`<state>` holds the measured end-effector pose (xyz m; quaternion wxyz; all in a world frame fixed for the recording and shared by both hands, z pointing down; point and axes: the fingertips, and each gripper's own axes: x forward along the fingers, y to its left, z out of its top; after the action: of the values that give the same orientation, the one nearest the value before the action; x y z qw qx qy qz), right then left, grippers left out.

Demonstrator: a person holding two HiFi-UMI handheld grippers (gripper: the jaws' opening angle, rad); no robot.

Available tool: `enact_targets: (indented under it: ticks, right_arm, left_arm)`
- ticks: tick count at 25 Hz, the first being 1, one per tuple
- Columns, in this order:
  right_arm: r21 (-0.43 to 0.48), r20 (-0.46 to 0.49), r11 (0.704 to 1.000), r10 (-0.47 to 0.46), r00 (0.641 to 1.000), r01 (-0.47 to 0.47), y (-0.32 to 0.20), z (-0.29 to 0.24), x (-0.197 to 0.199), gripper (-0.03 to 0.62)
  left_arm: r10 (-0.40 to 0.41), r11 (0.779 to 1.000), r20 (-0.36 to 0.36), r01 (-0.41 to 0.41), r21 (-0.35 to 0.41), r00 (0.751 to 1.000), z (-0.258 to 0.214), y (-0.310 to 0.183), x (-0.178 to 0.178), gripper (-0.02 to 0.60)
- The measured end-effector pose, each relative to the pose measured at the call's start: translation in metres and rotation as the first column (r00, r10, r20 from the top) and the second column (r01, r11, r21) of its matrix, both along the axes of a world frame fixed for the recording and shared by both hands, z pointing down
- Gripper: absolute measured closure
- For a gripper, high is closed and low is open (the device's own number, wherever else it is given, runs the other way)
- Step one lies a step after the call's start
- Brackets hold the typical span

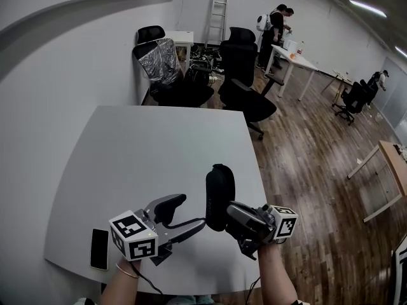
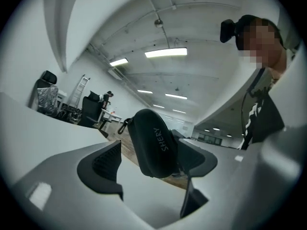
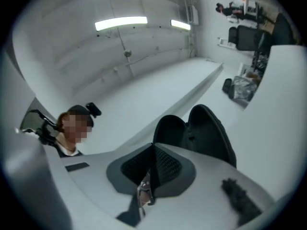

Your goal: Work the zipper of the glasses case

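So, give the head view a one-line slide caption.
Shut right gripper holds the glasses case up over the white table; left gripper open beside it.

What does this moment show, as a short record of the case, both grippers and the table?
item: black glasses case, held up over the table
right gripper: shut on a thin part at the case's edge
left gripper: open; the case stands between its jaws, not clamped
zip: the case's halves look parted in the right gripper view
table: white; a phone lies near its front left corner
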<state>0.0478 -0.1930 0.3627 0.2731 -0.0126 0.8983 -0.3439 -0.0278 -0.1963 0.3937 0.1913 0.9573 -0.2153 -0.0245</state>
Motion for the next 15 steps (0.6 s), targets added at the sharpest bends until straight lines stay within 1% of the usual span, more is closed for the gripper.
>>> enact_targets:
  ticks: [1, 3, 5, 6, 7, 9, 10, 12, 13, 14, 15]
  right_arm:
    - [0.050, 0.034, 0.997, -0.053, 0.998, 0.051, 0.008, -0.013, 0.000, 0.572]
    - [0.145, 0.071, 0.979, -0.152, 0.986, 0.141, 0.025, -0.035, -0.005, 0.571]
    - [0.208, 0.065, 0.954, -0.235, 0.970, 0.217, 0.039, -0.049, -0.015, 0.572]
    - [0.228, 0.052, 0.940, -0.273, 0.961, 0.255, 0.046, -0.053, -0.021, 0.571]
    - [0.244, 0.038, 0.925, -0.309, 0.950, 0.291, 0.052, -0.056, -0.026, 0.572]
    - [0.266, 0.012, 0.898, -0.367, 0.930, 0.350, 0.063, -0.059, -0.035, 0.571]
    - [0.273, -0.004, 0.886, -0.388, 0.922, 0.374, 0.068, -0.060, -0.038, 0.571]
    - [0.286, -0.045, 0.869, -0.409, 0.912, 0.404, 0.075, -0.062, -0.042, 0.571]
    - [0.293, -0.073, 0.868, -0.397, 0.915, 0.400, 0.076, -0.063, -0.043, 0.571]
    - [0.307, -0.112, 0.874, -0.360, 0.926, 0.377, 0.075, -0.064, -0.044, 0.571]
    - [0.334, -0.168, 0.882, -0.291, 0.942, 0.332, 0.073, -0.066, -0.045, 0.571]
  left_arm:
    - [0.026, 0.999, 0.002, -0.026, 0.020, 1.000, -0.010, 0.004, 0.005, 0.214]
    - [0.082, 0.995, -0.007, -0.081, 0.057, 0.997, -0.029, 0.014, 0.015, 0.201]
    - [0.158, 0.984, -0.029, -0.155, 0.085, 0.987, -0.043, 0.026, 0.026, 0.173]
    - [0.196, 0.976, -0.034, -0.191, 0.102, 0.980, -0.049, 0.033, 0.032, 0.148]
    - [0.223, 0.968, -0.026, -0.218, 0.128, 0.974, -0.052, 0.038, 0.037, 0.114]
    - [0.240, 0.949, 0.027, -0.240, 0.202, 0.970, -0.054, 0.045, 0.042, 0.110]
    - [0.239, 0.938, 0.058, -0.246, 0.244, 0.969, -0.055, 0.048, 0.044, 0.121]
    - [0.226, 0.915, 0.098, -0.245, 0.321, 0.969, -0.059, 0.054, 0.043, 0.138]
    - [0.205, 0.908, 0.106, -0.229, 0.352, 0.973, -0.062, 0.055, 0.040, 0.147]
    - [0.172, 0.906, 0.106, -0.199, 0.374, 0.979, -0.064, 0.053, 0.037, 0.155]
    - [0.129, 0.909, 0.099, -0.158, 0.387, 0.987, -0.065, 0.050, 0.033, 0.168]
